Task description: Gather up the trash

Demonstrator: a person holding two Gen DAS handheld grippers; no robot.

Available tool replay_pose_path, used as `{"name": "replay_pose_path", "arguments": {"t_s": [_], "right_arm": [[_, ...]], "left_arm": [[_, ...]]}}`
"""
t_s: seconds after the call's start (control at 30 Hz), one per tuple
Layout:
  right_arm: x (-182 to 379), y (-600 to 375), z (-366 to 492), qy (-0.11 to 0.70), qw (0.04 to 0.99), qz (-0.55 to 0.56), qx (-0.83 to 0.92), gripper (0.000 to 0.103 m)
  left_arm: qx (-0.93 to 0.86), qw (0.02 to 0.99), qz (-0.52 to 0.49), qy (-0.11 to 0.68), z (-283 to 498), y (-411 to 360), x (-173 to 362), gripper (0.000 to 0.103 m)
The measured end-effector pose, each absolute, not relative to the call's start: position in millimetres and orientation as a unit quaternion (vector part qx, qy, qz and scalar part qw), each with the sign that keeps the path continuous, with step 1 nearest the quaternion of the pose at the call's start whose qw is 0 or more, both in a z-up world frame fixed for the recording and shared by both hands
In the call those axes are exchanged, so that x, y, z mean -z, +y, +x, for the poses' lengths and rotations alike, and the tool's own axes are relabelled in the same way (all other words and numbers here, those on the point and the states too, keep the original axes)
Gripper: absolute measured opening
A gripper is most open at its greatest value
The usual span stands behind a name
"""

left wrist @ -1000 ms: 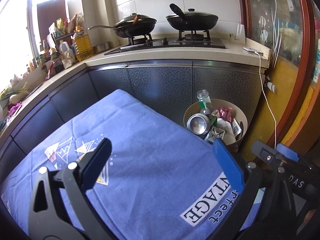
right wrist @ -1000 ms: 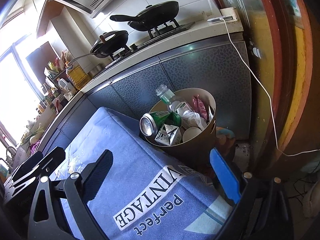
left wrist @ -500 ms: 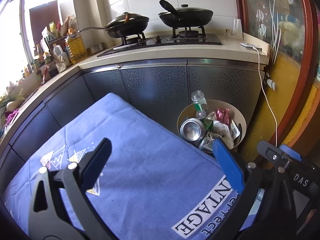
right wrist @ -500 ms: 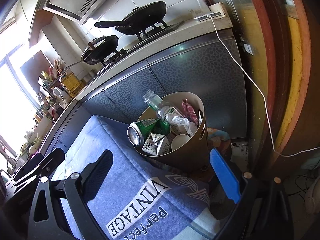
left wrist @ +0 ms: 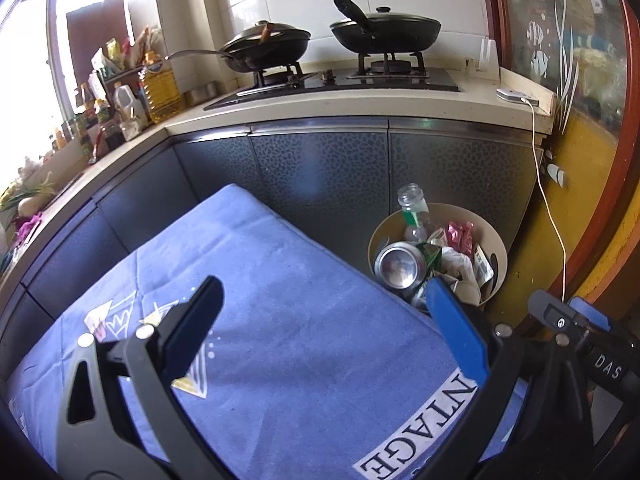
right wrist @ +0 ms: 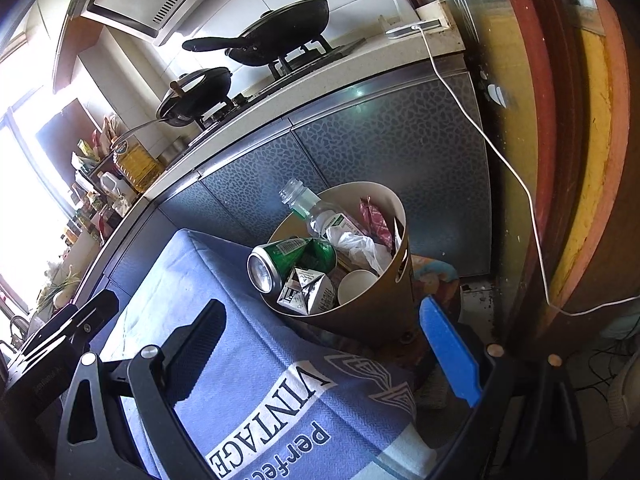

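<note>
On my left wrist view, the left gripper (left wrist: pixel 324 320) fills the bottom of the frame with its jaws spread wide and nothing between them, hanging over a blue cloth (left wrist: pixel 280 312) printed with white lettering. Right of centre, past the cloth's edge, I see the tan trash bin (left wrist: pixel 500 256) on the floor against the dark cabinet fronts. It is full: a drink can (left wrist: pixel 398 266) lies with its silver end facing me, a clear bottle (left wrist: pixel 412 208) pokes above the rim, and wrappers crowd in beside them. Two black pans (left wrist: pixel 384 32) sit on the stove across the top. The other tool shows at lower right.

On my right wrist view, the right gripper (right wrist: pixel 320 344) is likewise open and empty at the bottom of the frame. The bin (right wrist: pixel 372 312) stands in the centre, just beyond the cloth (right wrist: pixel 224 300), holding the green can (right wrist: pixel 292 260), a folded carton (right wrist: pixel 306 290), a paper cup (right wrist: pixel 356 284) and the bottle (right wrist: pixel 308 204). A white cable (right wrist: pixel 500 156) runs down the right side.
</note>
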State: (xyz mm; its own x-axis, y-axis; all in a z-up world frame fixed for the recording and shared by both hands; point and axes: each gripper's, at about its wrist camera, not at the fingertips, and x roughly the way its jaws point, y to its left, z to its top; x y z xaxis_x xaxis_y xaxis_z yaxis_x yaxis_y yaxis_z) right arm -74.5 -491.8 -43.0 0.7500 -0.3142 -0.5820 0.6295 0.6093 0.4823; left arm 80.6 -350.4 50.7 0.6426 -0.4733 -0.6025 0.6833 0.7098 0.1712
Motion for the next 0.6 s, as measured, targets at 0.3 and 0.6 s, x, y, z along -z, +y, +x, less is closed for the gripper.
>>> {"name": "replay_pose_path", "arguments": {"t_s": [0.3, 0.6], "right_arm": [[41, -487, -68, 0.231, 0.871, 0.338, 0.271, 0.096], [41, -483, -66, 0.236, 0.872, 0.334, 0.270, 0.096]], "left_arm": [[0.321, 0.889, 0.188, 0.268, 86, -341, -51, 0.097], [0.319, 0.890, 0.192, 0.264, 86, -336, -51, 0.097]]}}
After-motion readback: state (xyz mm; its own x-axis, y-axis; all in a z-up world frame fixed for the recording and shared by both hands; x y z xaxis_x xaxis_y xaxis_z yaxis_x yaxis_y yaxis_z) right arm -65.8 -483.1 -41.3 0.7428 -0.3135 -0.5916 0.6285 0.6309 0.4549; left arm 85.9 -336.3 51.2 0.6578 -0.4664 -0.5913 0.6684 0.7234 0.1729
